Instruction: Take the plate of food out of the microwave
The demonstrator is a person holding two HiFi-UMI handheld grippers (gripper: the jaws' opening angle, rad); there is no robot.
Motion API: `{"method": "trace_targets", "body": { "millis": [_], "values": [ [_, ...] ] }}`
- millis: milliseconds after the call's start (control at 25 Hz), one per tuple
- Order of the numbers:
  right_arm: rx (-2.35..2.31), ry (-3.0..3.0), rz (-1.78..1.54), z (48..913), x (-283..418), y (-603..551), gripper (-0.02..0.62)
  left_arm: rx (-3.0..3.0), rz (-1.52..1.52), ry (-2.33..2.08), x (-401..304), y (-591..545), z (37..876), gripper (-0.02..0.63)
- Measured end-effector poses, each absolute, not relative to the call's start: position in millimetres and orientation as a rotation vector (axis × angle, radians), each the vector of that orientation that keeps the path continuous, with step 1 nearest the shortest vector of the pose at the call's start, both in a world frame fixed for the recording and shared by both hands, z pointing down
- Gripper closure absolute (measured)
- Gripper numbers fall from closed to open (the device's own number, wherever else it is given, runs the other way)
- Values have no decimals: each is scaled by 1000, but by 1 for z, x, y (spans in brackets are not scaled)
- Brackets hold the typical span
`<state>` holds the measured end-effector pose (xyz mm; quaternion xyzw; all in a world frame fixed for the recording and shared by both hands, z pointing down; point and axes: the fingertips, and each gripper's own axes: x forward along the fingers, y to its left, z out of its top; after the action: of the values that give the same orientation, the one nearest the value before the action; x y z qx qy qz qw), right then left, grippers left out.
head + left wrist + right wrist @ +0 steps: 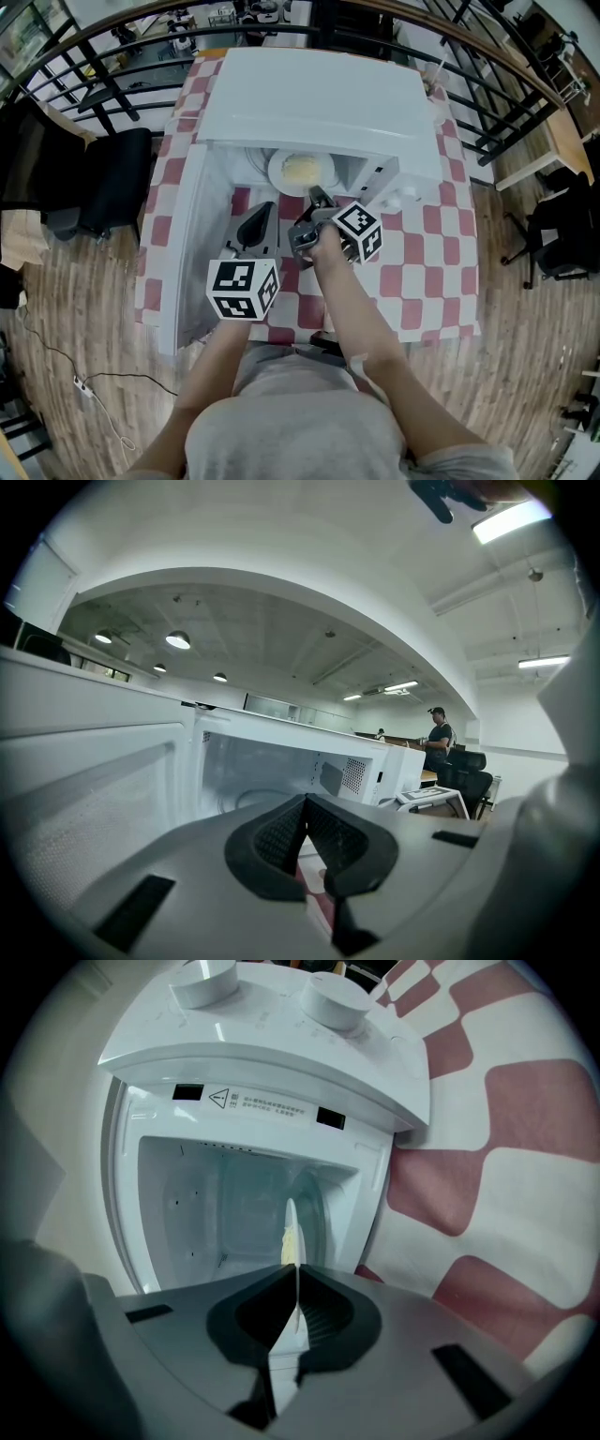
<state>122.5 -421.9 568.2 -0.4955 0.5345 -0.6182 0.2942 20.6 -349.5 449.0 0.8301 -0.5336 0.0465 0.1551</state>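
Can see only part of the plate (279,176) from the head view. Loses its far rim under the overhanging top of the microwave (319,94) and its near edge behind the right gripper (317,200). Cannot tell whether it rests on the cavity floor or hangs just clear of it. In the left gripper view, cannot tell plate from white cavity floor past the jaws.

Sits just inside the microwave's mouth, level and face up, with a pale yellow heap of food (302,170) in the middle. Being round, offers no long axis. In the right gripper view, appears edge-on as a thin white line running from between the jaws into the cavity, with the food a yellow sliver beside it.

Grips the plate's near rim with the right gripper, pads pressed to either face. Holds the left gripper (256,227) pinched together on nothing, just left of the right one. Places it beside the open door (183,262), swung out to the left, above the checked tablecloth (431,253).
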Motion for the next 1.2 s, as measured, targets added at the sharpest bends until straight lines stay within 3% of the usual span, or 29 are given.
{"method": "trace_targets", "body": {
  "millis": [1200],
  "values": [
    [-1170, 1468, -1560, 529, 134, -368, 565, 2433, 109, -1546, 42, -303, 430, 603]
  ]
}}
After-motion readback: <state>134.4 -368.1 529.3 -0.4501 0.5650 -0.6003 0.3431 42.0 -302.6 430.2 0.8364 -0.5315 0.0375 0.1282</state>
